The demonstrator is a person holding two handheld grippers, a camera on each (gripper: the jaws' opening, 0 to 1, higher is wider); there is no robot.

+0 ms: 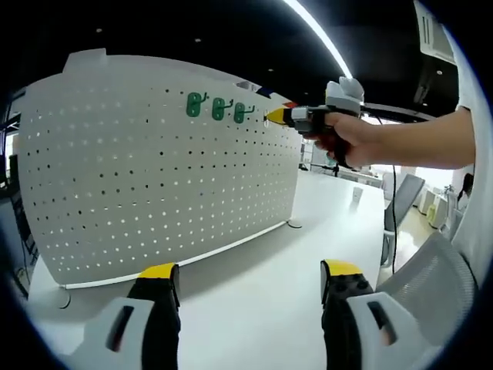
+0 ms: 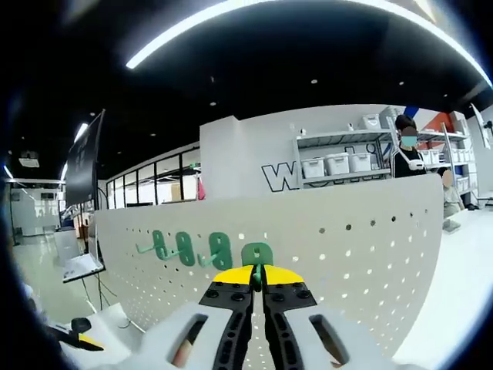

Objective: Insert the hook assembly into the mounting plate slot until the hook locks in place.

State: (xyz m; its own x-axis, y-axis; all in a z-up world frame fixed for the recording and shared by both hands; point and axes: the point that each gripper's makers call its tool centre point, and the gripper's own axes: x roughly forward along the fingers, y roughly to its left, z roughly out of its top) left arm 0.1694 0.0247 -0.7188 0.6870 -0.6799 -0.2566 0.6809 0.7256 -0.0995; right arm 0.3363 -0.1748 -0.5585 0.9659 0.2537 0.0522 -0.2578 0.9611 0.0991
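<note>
Right gripper (image 2: 258, 271) pinches a green hook (image 2: 256, 254) against the white pegboard (image 2: 370, 239); left gripper (image 1: 250, 279) is spread.

So the left gripper view sits back over the white table (image 1: 254, 285), looking slightly up and across at the face of the white pegboard (image 1: 154, 169) from a fair way off, with its own left gripper (image 1: 250, 281) rising from the bottom edge. The right gripper view is way closer in, right up at the top part of the same pegboard (image 2: 370, 239), facing it almost level, with shelves (image 2: 339, 166) and room behind. Both views share the board's upper edge and the row of green hooks (image 1: 218, 108) (image 2: 204, 250). The left gripper view also catches the right gripper (image 1: 271, 116) up at those hooks.
</note>
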